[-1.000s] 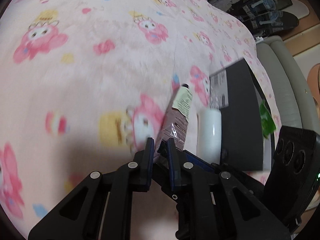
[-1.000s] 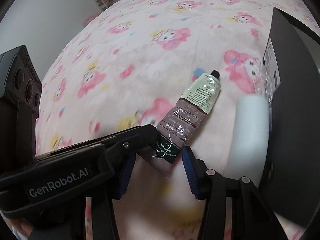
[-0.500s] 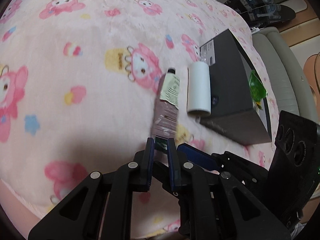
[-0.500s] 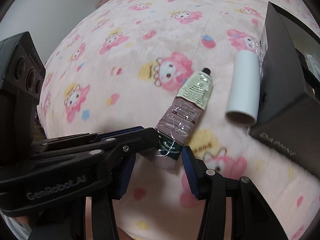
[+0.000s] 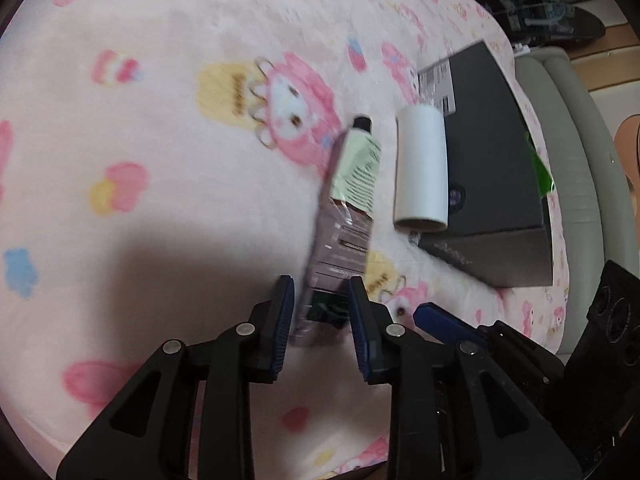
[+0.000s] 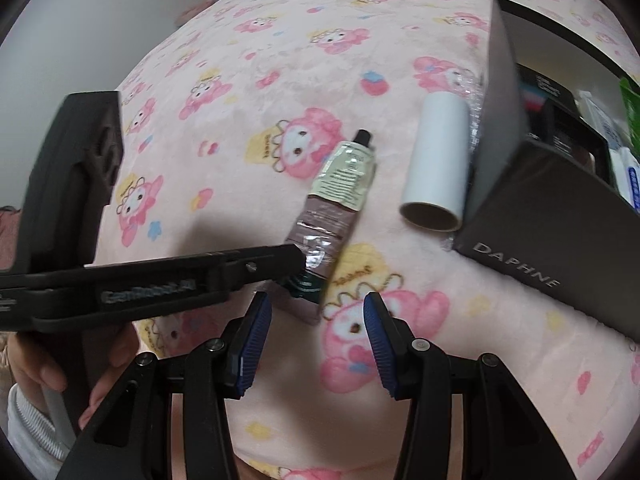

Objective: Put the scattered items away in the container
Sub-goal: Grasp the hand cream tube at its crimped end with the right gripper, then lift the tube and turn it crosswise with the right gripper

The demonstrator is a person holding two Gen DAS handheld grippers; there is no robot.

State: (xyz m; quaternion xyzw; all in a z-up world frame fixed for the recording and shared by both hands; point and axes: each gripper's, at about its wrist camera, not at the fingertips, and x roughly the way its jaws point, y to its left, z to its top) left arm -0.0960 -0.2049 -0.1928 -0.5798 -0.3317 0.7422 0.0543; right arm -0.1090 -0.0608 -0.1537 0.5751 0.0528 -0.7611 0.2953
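Left tool (image 5: pixel 320 312) straddles tube (image 5: pixel 352 196); box (image 6: pixel 560 216) holds packets (image 6: pixel 624 168).

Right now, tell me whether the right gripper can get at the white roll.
Probably yes. The right gripper is open and empty, and the white roll lies uncovered on the blanket beside the black box, though box-side clearance looks tight.

tube (image 6: pixel 334 200), roll (image 6: pixel 438 164), box (image 6: pixel 520 216), seemingly abreast.

The blanket (image 6: pixel 256 184) is pale pink, printed with pink-and-yellow cartoon rabbits. The tube (image 6: pixel 338 196) is mauve with a pale green label and black cap; the roll (image 6: pixel 438 160) white — the box (image 6: pixel 552 216) dark grey.
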